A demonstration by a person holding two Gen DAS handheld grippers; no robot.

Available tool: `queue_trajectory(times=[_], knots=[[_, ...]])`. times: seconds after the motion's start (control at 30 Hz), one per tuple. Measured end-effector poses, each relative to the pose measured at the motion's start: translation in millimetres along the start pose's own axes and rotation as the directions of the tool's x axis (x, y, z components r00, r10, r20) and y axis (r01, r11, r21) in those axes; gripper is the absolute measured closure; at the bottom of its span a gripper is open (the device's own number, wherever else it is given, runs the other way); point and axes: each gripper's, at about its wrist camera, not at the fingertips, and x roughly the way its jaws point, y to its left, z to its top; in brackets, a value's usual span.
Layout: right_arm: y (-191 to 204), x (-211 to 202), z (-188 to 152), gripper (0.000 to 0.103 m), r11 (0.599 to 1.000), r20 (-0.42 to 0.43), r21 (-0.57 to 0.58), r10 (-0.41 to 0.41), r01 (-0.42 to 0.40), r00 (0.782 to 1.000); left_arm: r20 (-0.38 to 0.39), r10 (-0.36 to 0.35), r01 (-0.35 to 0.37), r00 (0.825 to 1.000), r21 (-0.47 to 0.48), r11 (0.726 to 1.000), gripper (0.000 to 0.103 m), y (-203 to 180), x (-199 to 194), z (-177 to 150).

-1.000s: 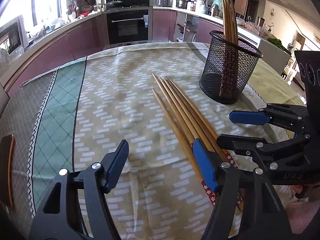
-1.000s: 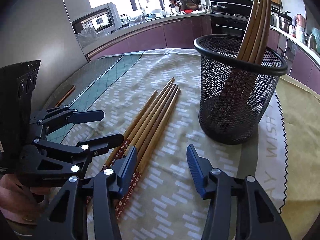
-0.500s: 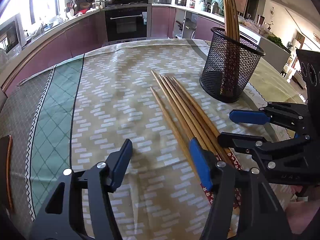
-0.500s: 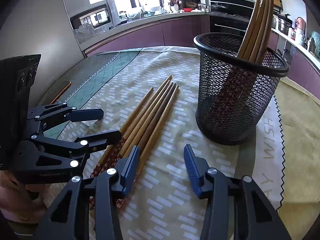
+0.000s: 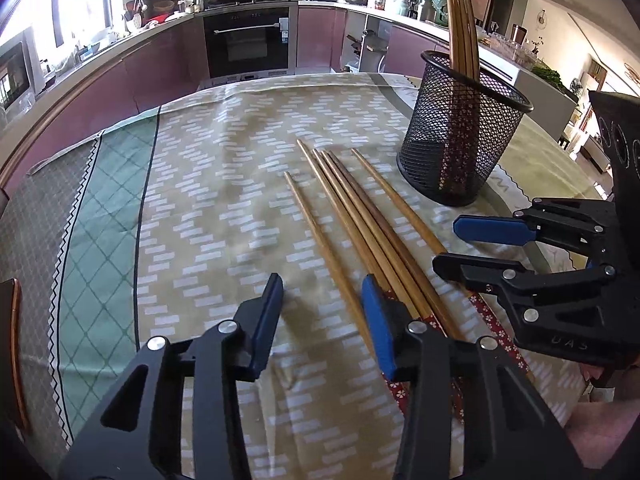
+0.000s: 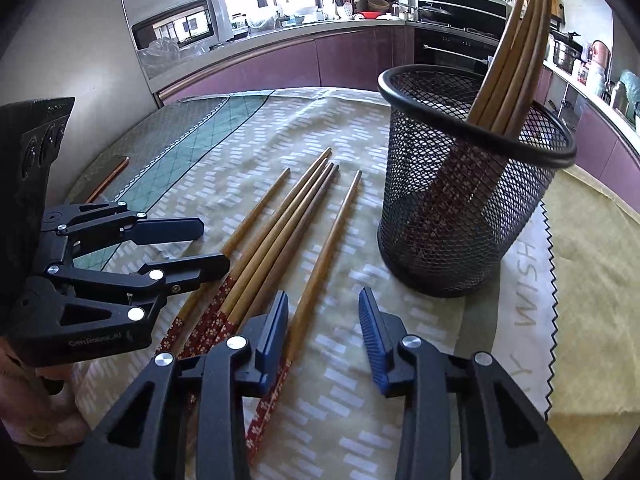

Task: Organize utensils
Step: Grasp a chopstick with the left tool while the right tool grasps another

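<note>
Purple-fronted kitchen cabinets and a black built-in oven [image 5: 250,42] ring a table under a beige, white-dashed tablecloth with a green diamond border [image 5: 224,208]. On the cloth, ahead and to the right of the right gripper's jaws, stands a black wire-mesh cylindrical holder [image 6: 464,216] with several wooden chopsticks leaning upright in it. Five loose wooden chopsticks with red floral-patterned ends [image 6: 280,236] lie flat between the two grippers. The left gripper [image 5: 322,316] straddles the leftmost stick; the right gripper [image 6: 324,328] straddles the rightmost one. Both pairs of blue-padded jaws have just been closing and stand at a narrow gap, each with a stick between the pads but not pressed by them.
</note>
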Motion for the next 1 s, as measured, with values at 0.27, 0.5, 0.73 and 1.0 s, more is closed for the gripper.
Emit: queue_trajectory(times=[0.27,0.5,0.73,1.0], knots=[[-5.8,4.7,4.8,0.088,0.999,0.005,0.032,0.006,-0.006,1.0,-0.002,-0.005,0.005,1.0,-0.051,0.999,0.089,8.3,3.8,5.5],[-20.9,0.4,1.1,0.097,0.989,0.022,0.124,0.079,-0.081,0.997,0.015,0.003,-0.001,1.0,-0.096,0.995,0.096,12.8,0.0,4.1],[-22.3,-15.2,-1.2,0.097,0.982,0.065,0.117,0.142,-0.149,0.988,0.055,-0.052,0.056,0.997,-0.071,0.996,0.096,7.9,-15.3,1.4],[-11.7,-3.7,-1.5,0.097,0.982,-0.001,0.073,0.174,-0.174,0.985,0.018,-0.073,0.073,0.997,-0.011,0.997,0.096,-2.9,-3.5,-2.8]])
